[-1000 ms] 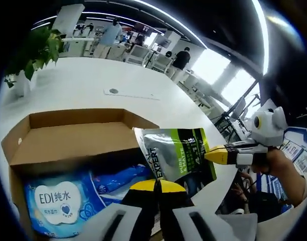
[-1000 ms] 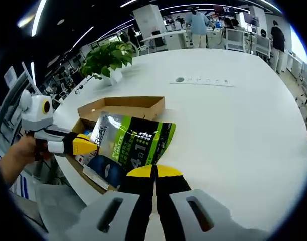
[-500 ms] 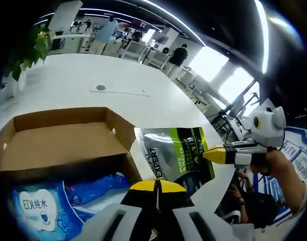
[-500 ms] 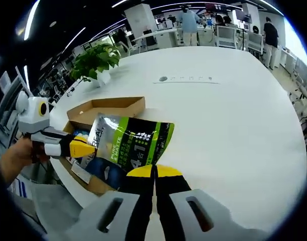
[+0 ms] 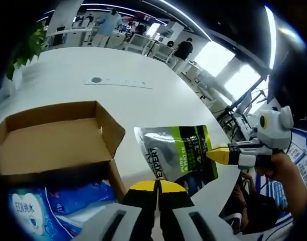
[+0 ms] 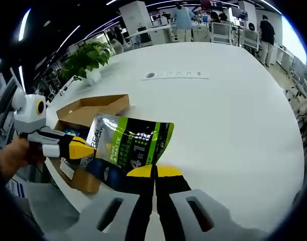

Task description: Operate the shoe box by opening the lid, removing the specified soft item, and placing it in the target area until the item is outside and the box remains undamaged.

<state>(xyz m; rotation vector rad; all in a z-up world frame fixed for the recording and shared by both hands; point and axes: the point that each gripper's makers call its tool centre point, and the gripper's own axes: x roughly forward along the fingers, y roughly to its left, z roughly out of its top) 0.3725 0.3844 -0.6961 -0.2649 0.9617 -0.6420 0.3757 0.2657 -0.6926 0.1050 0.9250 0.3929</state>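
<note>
Holding the shiny green pouch [image 5: 177,156] at both ends, the left gripper [image 5: 154,187] and the right gripper [image 6: 154,173] each have their jaws pinched shut on it. A second ago the pouch hung over the open shoe box [image 6: 88,111]; now it is past the box's side, above the bare white tabletop [image 6: 228,115]. So the pouch is out. I think setting it down comes next. Blue packs [image 5: 68,198] lie inside the box.
</note>
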